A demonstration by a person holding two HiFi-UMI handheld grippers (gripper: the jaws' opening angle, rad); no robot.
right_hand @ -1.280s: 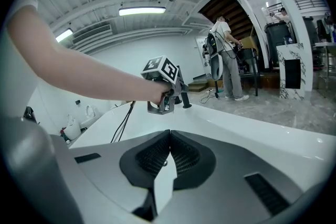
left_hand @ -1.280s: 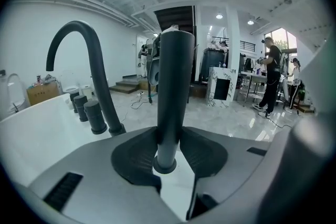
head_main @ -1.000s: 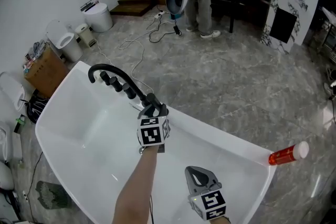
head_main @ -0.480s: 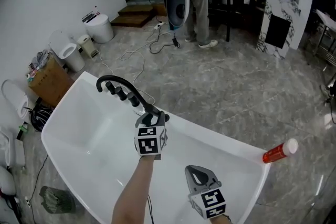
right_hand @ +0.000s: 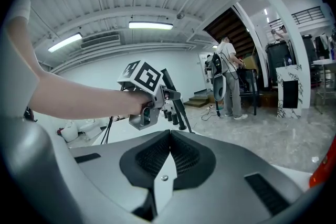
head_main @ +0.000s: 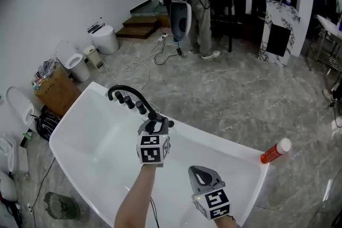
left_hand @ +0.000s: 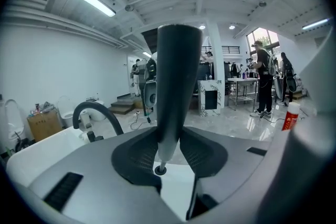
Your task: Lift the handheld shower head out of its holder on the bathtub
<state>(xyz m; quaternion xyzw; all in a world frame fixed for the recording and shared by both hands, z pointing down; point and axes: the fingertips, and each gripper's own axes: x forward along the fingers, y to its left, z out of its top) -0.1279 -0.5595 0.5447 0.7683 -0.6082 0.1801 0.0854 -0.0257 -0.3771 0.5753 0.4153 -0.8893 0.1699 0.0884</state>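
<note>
The fingers (left_hand: 135,157) of the left gripper (left_hand: 169,147) are clamped on the dark, tapered handle of the handheld shower head (left_hand: 176,76). The handle stands upright between them, and its narrow lower end shows a small ring just above the white bathtub rim (left_hand: 37,152). The handle is a smooth cone, so if the fingers ease off, it could slide through them and drop into the tub. The holder itself is not visible, so I cannot tell whether the tip is fully clear — a sideways pull too early could jam it. Just beside, the black faucet spout (head_main: 124,92) and its knobs (head_main: 134,105) could catch a hose or the swinging head. The right gripper (right_hand: 169,136) hangs nearer the person, fingers together and empty — it gives no backup support. The red bottle (head_main: 275,151) on the far rim lies well apart.
</note>
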